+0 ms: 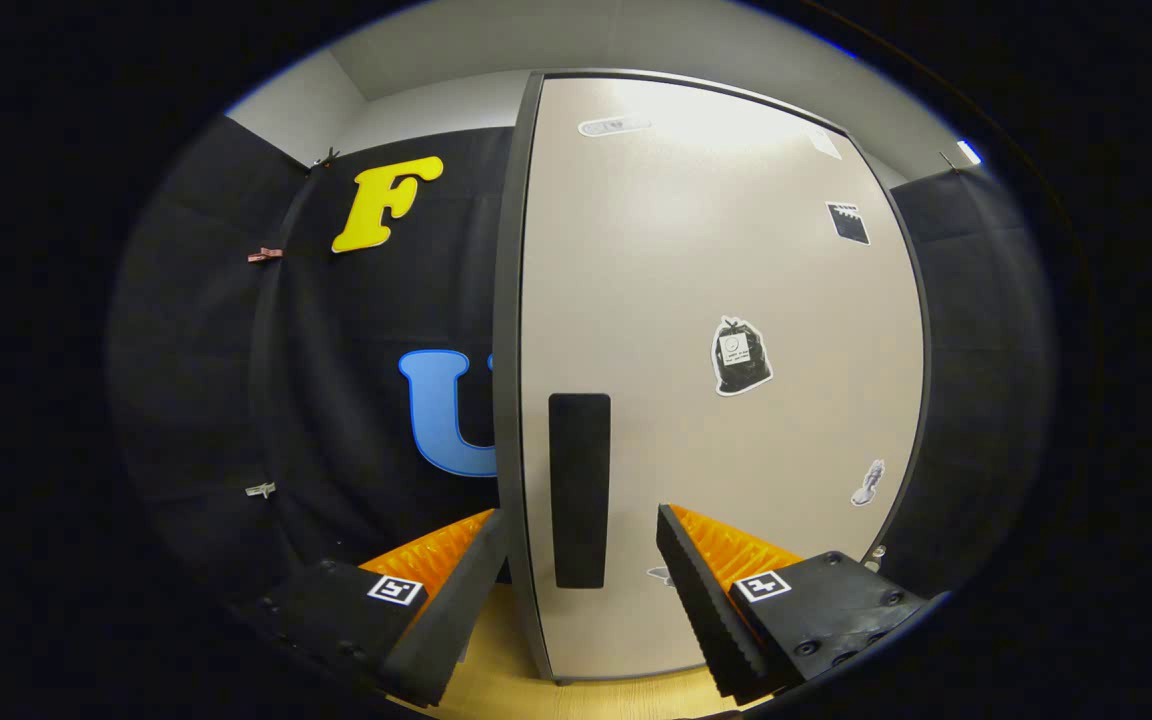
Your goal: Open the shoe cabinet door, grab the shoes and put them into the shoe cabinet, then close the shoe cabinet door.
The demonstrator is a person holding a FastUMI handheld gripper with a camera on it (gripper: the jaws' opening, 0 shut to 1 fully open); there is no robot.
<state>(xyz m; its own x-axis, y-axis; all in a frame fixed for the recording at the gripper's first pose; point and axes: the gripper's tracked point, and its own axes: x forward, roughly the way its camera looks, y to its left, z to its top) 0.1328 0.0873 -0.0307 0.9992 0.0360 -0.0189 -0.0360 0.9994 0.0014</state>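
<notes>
The claw (581, 560) stands wide open at the bottom centre of the frame, its two fingers spread well apart and holding nothing. The left finger (446, 600) sits to the left of the door's dark edge; the right finger (706, 590) lies in front of the door's pale face. Between them, in the lower middle of the frame, is the black vertical handle (579, 490) of the shoe cabinet door (696, 260); its lower end falls within the gap between the fingers, though whether either finger touches it cannot be told.

The door is a tall beige panel with a dark grey frame, filling the centre and right of the frame. Its left edge (508, 330) runs from top to bottom just left of the handle. Whether the door is fully shut or slightly ajar cannot be told, and the cabinet's inside is hidden.

Several stickers sit on the door: a black bag-shaped one (741, 356) right of centre, with small print too tiny to tell; a dark square one (847, 222) at the upper right; a pale oblong one (613, 126) near the top; and a small pale figure (868, 483) at the lower right.

Below the door, a light wooden floor (496, 680) shows between the fingers.
</notes>
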